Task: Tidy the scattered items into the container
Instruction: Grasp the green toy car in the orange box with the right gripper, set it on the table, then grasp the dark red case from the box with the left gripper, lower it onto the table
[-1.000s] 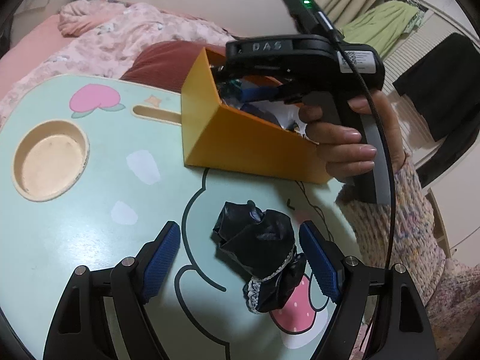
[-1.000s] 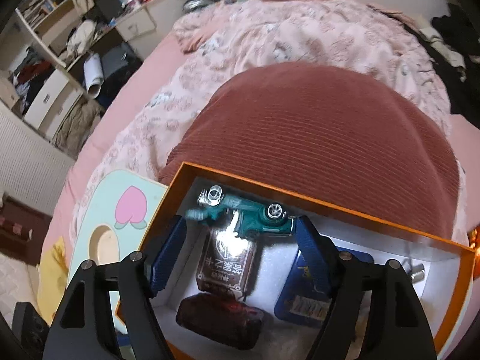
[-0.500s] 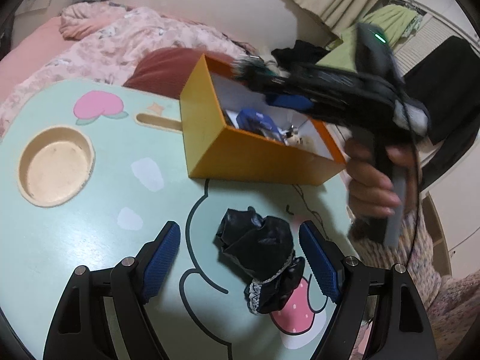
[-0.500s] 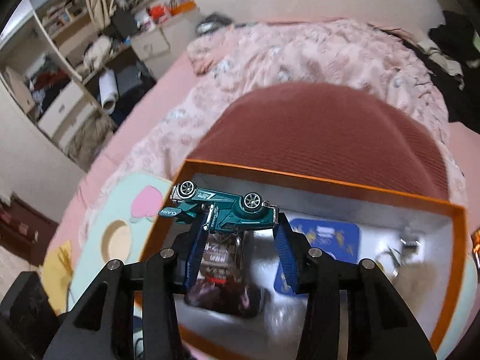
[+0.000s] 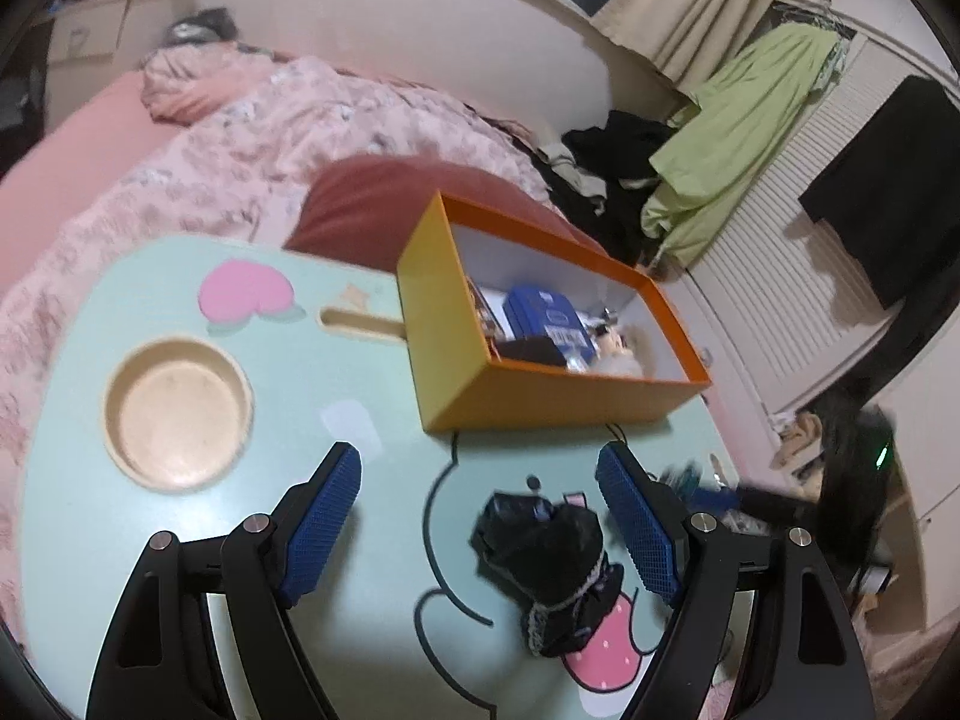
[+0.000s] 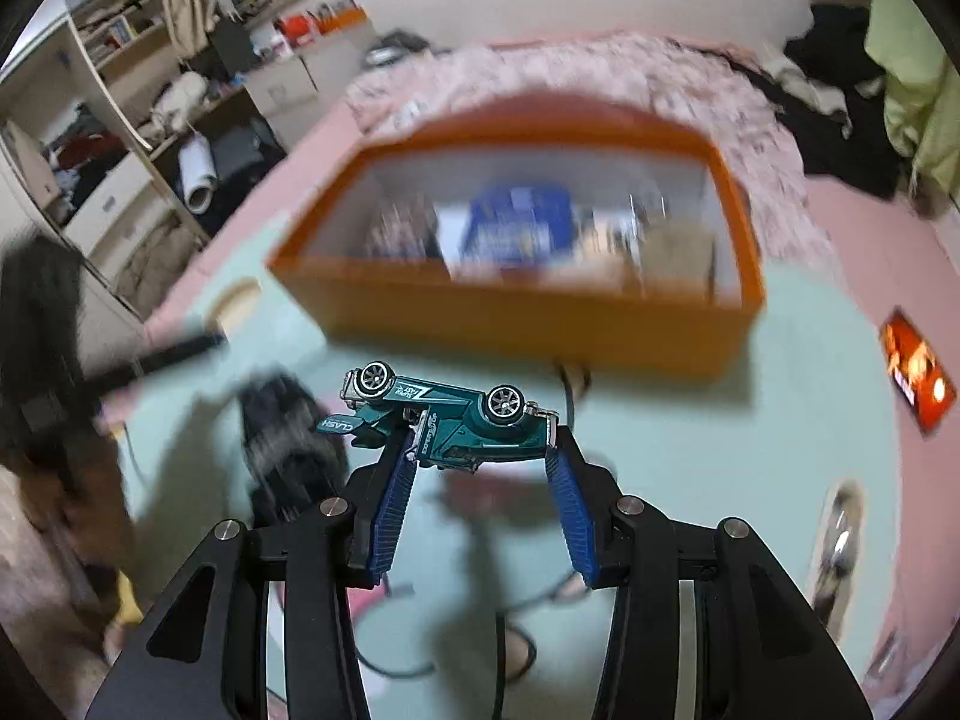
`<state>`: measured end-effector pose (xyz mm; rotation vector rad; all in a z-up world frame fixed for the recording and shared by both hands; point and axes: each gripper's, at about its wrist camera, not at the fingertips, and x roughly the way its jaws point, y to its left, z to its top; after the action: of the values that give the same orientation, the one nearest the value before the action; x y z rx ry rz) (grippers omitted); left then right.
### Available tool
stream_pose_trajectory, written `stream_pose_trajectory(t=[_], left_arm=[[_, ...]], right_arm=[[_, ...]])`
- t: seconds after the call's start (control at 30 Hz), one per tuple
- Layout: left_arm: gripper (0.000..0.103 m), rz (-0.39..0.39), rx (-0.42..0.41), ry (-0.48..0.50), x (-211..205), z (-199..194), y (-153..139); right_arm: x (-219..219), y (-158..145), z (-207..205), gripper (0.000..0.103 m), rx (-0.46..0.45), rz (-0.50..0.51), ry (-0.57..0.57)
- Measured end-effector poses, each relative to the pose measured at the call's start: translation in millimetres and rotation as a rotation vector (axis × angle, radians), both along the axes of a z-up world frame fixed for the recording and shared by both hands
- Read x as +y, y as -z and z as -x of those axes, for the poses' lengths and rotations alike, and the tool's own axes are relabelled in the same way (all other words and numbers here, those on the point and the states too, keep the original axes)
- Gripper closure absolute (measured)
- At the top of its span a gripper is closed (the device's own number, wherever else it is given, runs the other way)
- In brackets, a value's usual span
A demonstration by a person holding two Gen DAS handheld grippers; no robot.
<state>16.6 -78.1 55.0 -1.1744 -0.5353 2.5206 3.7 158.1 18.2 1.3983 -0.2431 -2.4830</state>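
Observation:
An orange box (image 5: pixel 558 402) stands at the back of the mint table (image 5: pixel 336 360), holding a blue tin (image 5: pixel 549 315) and several small items. My left gripper (image 5: pixel 477 456) hangs open above the table. A crumpled black lace-trimmed cloth (image 5: pixel 546 540) lies just inside its right finger (image 5: pixel 636 528). My right gripper (image 6: pixel 480 438) is shut on a teal toy car (image 6: pixel 456 414), held upside down over the table, in front of the orange box (image 6: pixel 510 324). The black cloth (image 6: pixel 282 420) shows blurred to its left.
A round cup recess (image 5: pixel 177 414) and a slot (image 5: pixel 360 321) are sunk into the table's left part. A brown cushion (image 5: pixel 384 198) and a pink quilt (image 5: pixel 240 126) lie behind the box. Clothes hang at the right. An orange-lit object (image 6: pixel 915 372) sits right of the table.
My right gripper closed on the teal car inside the box, lifted it out and drew back over the table. My left gripper rose slightly, staying open over the black cloth.

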Motion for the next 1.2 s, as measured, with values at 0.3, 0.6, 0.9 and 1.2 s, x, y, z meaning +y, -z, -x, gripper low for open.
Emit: stream_pose_trajectory(t=[0.3,0.6,0.9,1.2], left_arm=[[0.022,0.068,0.016,0.076,15,24,-29],[0.045,0.127,-0.19,0.208,45,85,-32],[0.058,0.315,-0.357,0.42,106,134,-21],[0.066,0.406,-0.499,0.533,109,154,-3]], right_arm=[[10,15,-8,0.039,0.047,0.076,0.11],[11,21,-28,0.026,0.118,0.126,0.106],[19,35,-31,0.026,0.099,0.177,0.106],[24,36,-34,0.026,0.102,0.21,0.115]])
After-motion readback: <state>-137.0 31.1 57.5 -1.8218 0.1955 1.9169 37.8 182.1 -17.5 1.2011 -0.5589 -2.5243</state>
